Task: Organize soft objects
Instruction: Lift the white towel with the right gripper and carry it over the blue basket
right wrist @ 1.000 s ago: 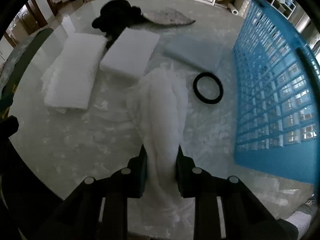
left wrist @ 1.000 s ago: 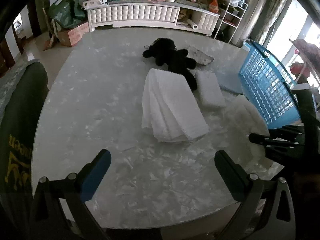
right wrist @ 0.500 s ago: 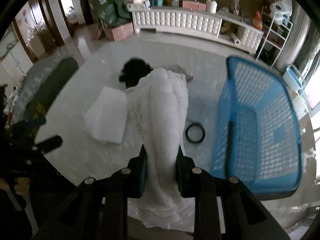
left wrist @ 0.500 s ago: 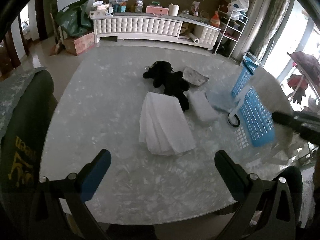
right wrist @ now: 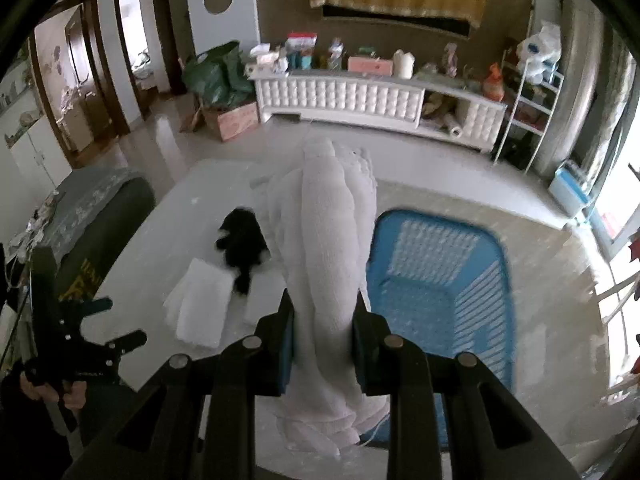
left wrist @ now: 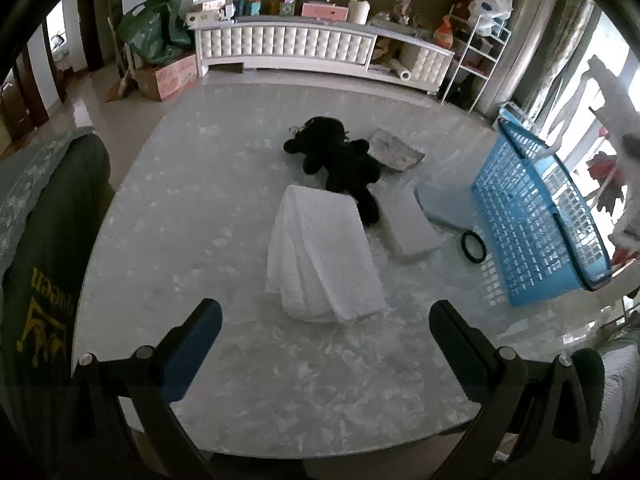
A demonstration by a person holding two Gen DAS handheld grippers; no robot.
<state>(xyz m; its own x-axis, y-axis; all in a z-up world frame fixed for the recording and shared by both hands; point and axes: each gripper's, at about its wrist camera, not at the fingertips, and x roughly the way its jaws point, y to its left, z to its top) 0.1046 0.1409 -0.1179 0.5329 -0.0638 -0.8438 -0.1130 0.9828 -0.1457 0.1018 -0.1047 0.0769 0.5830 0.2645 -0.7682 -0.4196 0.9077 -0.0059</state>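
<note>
My right gripper (right wrist: pixel 322 334) is shut on a white knitted cloth (right wrist: pixel 332 248) and holds it high above the table, just left of the blue basket (right wrist: pixel 440 280). The cloth hangs down between the pads. My left gripper (left wrist: pixel 324 336) is open and empty over the near part of the table. Ahead of it lie a folded white towel (left wrist: pixel 320 256), a black plush toy (left wrist: pixel 340 160), a white foam block (left wrist: pixel 408 224), a light blue pad (left wrist: pixel 444 204) and a grey cloth (left wrist: pixel 394 152). The blue basket (left wrist: pixel 536 216) stands at the table's right edge.
A black ring (left wrist: pixel 473 242) lies next to the basket. The marble table (left wrist: pixel 192 208) has a dark chair (left wrist: pixel 44 240) at its left side. A white cabinet (left wrist: pixel 304 52) and a wire shelf (left wrist: pixel 484 52) stand beyond the table.
My right gripper has lifted the white cloth off the table and risen high beside the basket. My left gripper has pulled back and up, still open.
</note>
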